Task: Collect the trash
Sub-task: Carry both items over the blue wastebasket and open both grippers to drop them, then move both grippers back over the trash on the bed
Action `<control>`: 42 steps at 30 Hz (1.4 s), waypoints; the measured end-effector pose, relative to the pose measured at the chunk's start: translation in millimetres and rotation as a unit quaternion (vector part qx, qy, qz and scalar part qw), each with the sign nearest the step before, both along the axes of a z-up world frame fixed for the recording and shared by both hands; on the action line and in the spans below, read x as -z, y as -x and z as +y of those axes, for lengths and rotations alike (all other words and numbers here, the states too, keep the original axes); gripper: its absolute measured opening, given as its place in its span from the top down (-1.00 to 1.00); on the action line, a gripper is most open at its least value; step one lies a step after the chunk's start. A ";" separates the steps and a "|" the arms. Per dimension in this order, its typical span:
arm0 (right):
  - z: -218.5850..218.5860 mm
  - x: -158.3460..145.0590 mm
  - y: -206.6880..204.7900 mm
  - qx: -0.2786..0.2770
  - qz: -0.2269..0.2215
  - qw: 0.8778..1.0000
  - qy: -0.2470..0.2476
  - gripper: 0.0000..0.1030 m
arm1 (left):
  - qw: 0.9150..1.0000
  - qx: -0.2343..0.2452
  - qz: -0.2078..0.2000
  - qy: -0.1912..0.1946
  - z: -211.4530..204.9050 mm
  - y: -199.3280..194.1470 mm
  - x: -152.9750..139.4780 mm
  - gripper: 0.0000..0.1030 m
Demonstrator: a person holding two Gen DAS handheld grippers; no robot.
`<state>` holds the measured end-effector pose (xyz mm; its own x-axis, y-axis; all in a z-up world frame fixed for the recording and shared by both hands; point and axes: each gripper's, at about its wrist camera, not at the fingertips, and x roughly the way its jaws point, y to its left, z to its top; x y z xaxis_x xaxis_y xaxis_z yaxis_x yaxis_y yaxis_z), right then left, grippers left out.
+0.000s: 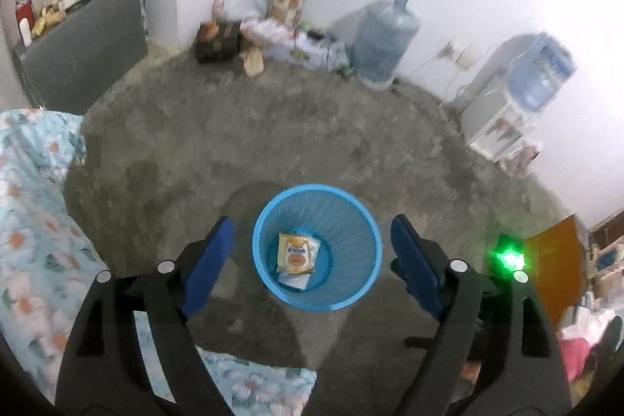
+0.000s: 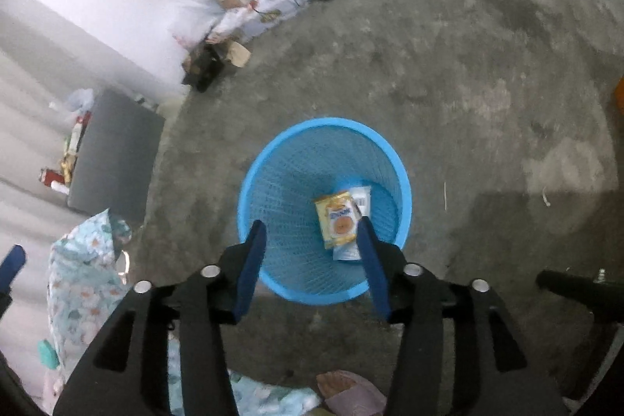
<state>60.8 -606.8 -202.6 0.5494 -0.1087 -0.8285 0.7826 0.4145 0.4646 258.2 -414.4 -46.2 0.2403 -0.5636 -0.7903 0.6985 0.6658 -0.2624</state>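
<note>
Blue bin (image 2: 269, 158) sat right under both tongs so drops fell straight in. We had left gripper (image 1: 312, 260) and right gripper (image 2: 310, 256) spread apart, empty; yellow packet (image 2: 338, 218) lay inside.

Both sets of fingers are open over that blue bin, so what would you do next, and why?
Probably lift both grippers away to look for more trash. The yellow packet and a white wrapper already lie inside the blue wastebasket, and the left gripper and right gripper hold nothing.

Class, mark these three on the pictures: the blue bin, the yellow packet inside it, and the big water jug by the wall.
Bin (image 2: 249, 178): right wrist view, on its left rim.
Packet (image 1: 297, 253): left wrist view, on its printed face.
Jug (image 1: 384, 39): left wrist view, on its body.
</note>
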 end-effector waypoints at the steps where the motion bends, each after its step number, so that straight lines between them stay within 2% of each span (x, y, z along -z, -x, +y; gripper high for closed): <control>1: 9.7 -12.9 2.4 -0.003 -0.002 1.000 0.015 -0.12 | 1.000 -0.002 -0.005 0.012 11.6 4.3 -11.9 -0.54; 3: 26.3 -34.2 4.5 -0.010 -0.004 0.999 0.036 -0.30 | 0.999 -0.008 -0.022 0.033 37.2 15.9 -38.4 -0.55; 7: 71.5 -81.6 -0.9 -0.063 -0.013 0.994 0.090 -0.47 | 0.995 -0.022 -0.066 0.070 98.9 42.9 -84.4 -0.61; 12: 123.0 -138.1 -11.7 -0.131 -0.026 0.978 0.158 -0.79 | 0.992 -0.040 -0.079 0.094 172.3 77.2 -116.2 -0.62; 15: 156.5 -167.4 -16.2 -0.167 -0.031 0.965 0.201 -0.87 | 0.990 -0.063 -0.082 0.097 224.6 97.6 -127.1 -0.65; 17: 180.9 -184.0 -18.7 -0.187 -0.021 0.951 0.244 -0.87 | 0.987 -0.091 -0.090 0.101 259.8 107.3 -131.6 -0.66; 19: 206.6 -195.9 -23.2 -0.196 0.017 0.934 0.299 -0.87 | 0.983 -0.117 -0.101 0.102 293.9 116.4 -136.8 -0.68; 21: 229.9 -201.0 -25.8 -0.225 0.030 0.912 0.342 -0.87 | 0.976 -0.152 -0.115 0.103 332.8 126.8 -143.8 -0.73; 23: 247.4 -204.9 -28.1 -0.261 0.022 0.899 0.351 -0.87 | 0.967 -0.187 -0.133 0.114 366.1 135.9 -147.4 -0.74; 25: 262.8 -208.7 -30.4 -0.310 -0.009 0.891 0.332 -0.87 | 0.956 -0.216 -0.151 0.126 394.7 146.0 -152.4 -0.76; 29: 282.7 -224.5 -34.1 -0.357 -0.101 0.889 0.269 -0.87 | 0.937 -0.267 -0.177 0.136 445.8 161.0 -156.4 -0.78; 31: 291.1 -230.1 -41.9 -0.379 -0.134 0.888 0.223 -0.87 | 0.932 -0.282 -0.185 0.134 463.3 165.8 -153.3 -0.78; 35: 312.6 -230.2 -68.9 -0.420 -0.157 0.885 0.125 -0.87 | 0.925 -0.308 -0.190 0.112 485.9 165.0 -146.7 -0.78; 39: 336.0 -225.3 -89.4 -0.460 -0.155 0.872 0.058 -0.87 | 0.918 -0.335 -0.182 0.110 510.2 156.1 -143.9 -0.78; 42: 352.1 -220.1 -102.6 -0.477 -0.149 0.865 0.030 -0.87 | 0.911 -0.355 -0.176 0.113 528.1 150.9 -140.6 -0.78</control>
